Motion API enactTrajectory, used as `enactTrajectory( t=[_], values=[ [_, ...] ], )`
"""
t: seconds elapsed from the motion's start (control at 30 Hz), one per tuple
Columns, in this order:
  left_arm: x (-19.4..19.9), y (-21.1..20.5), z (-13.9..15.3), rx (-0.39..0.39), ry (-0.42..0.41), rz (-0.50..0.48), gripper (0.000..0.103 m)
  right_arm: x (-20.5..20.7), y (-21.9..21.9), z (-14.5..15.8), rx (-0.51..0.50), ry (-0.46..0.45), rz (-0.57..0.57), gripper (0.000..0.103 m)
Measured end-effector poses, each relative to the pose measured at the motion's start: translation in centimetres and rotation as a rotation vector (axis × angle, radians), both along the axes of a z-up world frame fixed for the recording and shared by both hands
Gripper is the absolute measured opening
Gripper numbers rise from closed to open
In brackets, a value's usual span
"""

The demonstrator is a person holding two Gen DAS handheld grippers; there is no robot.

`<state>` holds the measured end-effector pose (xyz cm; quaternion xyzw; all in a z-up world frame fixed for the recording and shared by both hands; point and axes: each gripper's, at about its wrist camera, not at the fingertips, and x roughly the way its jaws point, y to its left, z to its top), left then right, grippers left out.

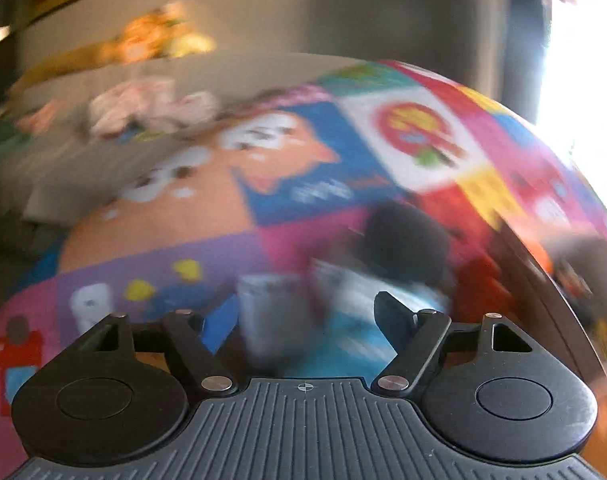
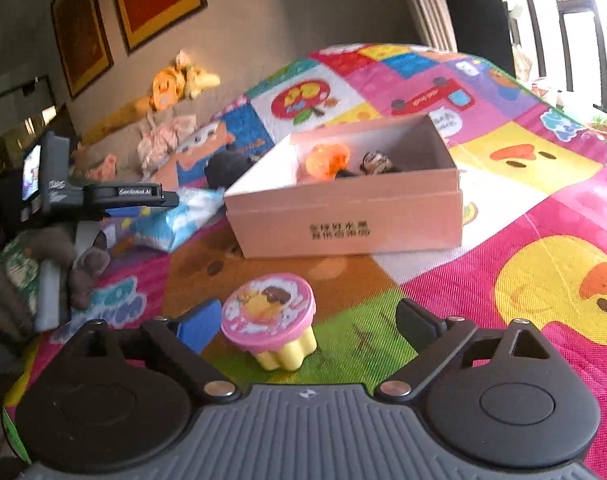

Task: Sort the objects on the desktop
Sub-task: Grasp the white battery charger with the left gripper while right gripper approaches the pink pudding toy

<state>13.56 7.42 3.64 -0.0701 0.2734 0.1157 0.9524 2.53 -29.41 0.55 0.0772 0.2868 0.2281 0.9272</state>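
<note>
Right wrist view, lower centre: the right gripper [image 2: 301, 326] stands wide apart, a pink-lidded yellow cup [image 2: 272, 320] upright on the play mat [image 2: 543, 216] between its fingers, nearer the blue left one; neither pad presses on it. Beyond, mid-frame, an open pink box [image 2: 343, 216] holds an orange toy [image 2: 323, 162] and a small dark striped item [image 2: 377, 164]. Left of the box lies a blue-and-white packet [image 2: 171, 220].

Left wrist view, heavily blurred: the left gripper [image 1: 303, 320] has a blue-and-white packet [image 1: 343, 312] between its fingers; whether the pads clamp it cannot be told. A plush toy [image 2: 179, 82] lies upper left.
</note>
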Motion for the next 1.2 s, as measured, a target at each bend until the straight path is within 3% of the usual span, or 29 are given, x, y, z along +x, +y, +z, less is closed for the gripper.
enactTrajectory(
  t=[0.1, 0.23, 0.3, 0.43, 0.57, 0.63, 0.7, 0.83, 0.93, 1.0, 1.13, 1.2],
  values=[
    [1.4, 2.1, -0.4, 0.035, 0.027, 0.086, 0.081, 0.0, 0.1, -0.1, 0.009, -0.01, 0.015, 0.097],
    [3.6, 2.5, -2.3, 0.049, 0.147, -0.009, 0.087, 0.1, 0.1, -0.2, 0.017, -0.006, 0.02, 0.098],
    [3.9, 2.1, -2.5, 0.039, 0.142, -0.042, 0.092, 0.2, 0.0, -0.2, 0.021, 0.0, 0.017, 0.098],
    [4.6, 1.7, -2.8, 0.007, 0.152, -0.064, 0.09, 0.5, 0.0, -0.4, 0.026, 0.02, 0.014, 0.098],
    [4.3, 2.1, -3.2, -0.034, 0.164, -0.087, 0.082, 0.6, -0.1, -0.5, 0.029, 0.031, 0.007, 0.099],
    [4.0, 2.5, -3.2, -0.006, 0.173, -0.088, 0.073, 0.7, -0.1, -0.5, 0.03, 0.033, 0.002, 0.099],
    [3.4, 2.9, -3.3, 0.035, 0.182, -0.063, 0.073, 0.6, -0.2, -0.6, 0.032, 0.032, 0.0, 0.099],
    [2.5, 3.7, -3.4, 0.048, 0.174, -0.062, 0.07, 0.6, -0.1, -0.5, 0.031, 0.031, -0.001, 0.1],
    [2.2, 3.1, -3.1, 0.073, 0.171, -0.097, 0.053, 0.6, -0.1, -0.5, 0.03, 0.029, -0.006, 0.1],
    [1.7, 2.6, -2.5, 0.081, 0.167, -0.103, 0.053, 0.6, -0.1, -0.5, 0.029, 0.027, -0.01, 0.1],
    [-1.8, 1.1, -0.2, 0.114, 0.081, -0.123, 0.052, 0.6, -0.3, -0.5, 0.035, 0.023, -0.017, 0.1],
    [-4.3, -0.2, 1.4, 0.089, 0.028, -0.182, 0.052, 0.6, -0.4, -0.5, 0.039, 0.024, -0.019, 0.101]
  ],
)
